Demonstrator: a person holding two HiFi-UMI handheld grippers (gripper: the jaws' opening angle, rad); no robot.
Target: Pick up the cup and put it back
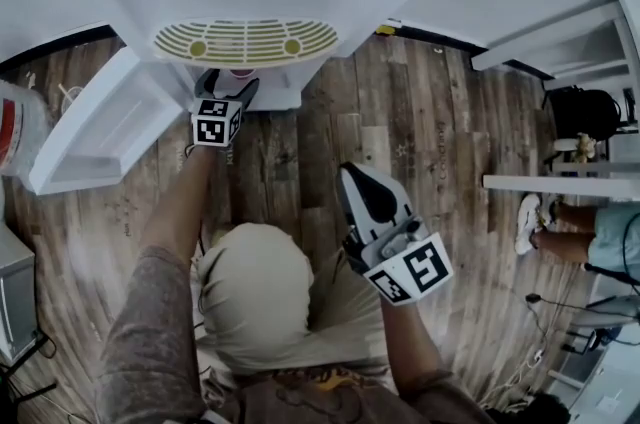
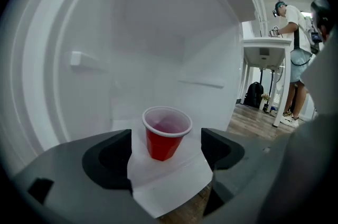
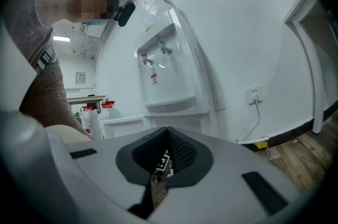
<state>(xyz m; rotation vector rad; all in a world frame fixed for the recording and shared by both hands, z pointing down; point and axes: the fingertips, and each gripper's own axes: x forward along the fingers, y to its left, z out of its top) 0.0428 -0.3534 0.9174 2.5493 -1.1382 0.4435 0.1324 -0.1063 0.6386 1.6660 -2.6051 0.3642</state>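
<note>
Cup point(image 2: 166, 136) between left fingers point(image 2: 105, 160), obscured from above

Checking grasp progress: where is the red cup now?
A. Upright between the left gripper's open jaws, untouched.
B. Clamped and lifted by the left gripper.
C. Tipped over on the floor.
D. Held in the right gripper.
A: the cup stands upright on the shelf, with a gap to each jaw of the left gripper.
</note>
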